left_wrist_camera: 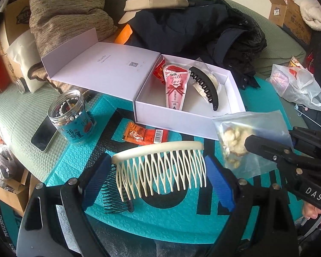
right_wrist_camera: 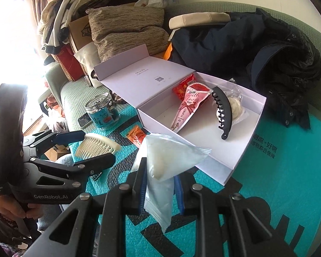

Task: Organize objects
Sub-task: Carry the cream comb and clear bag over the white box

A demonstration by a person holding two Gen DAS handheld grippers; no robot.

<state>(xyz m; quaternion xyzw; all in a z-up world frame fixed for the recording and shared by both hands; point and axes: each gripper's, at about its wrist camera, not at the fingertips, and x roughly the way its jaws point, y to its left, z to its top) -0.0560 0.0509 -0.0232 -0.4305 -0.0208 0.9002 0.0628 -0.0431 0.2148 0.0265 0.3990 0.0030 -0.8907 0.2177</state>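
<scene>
my left fingers [left_wrist_camera: 160, 184] grasp the cream comb [left_wrist_camera: 160, 167], long axis crosswise between them; right fingers [right_wrist_camera: 160, 184] clench the plastic bag [right_wrist_camera: 167, 160]; the white box [right_wrist_camera: 231, 171] lies just ahead, nearer the right.

Dark jacket [left_wrist_camera: 203, 30], brown cushion [left_wrist_camera: 68, 10]

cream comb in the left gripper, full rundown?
The cream comb is a wide hair comb of glossy, plastic-looking material: a curved solid spine on top and a row of long wavy teeth hanging down. It looks intact. The left gripper holds it by its two ends between blue-padded fingers, lifted above the teal mat, spine up and roughly level. A smaller black comb lies on the mat beneath it, apart.
</scene>
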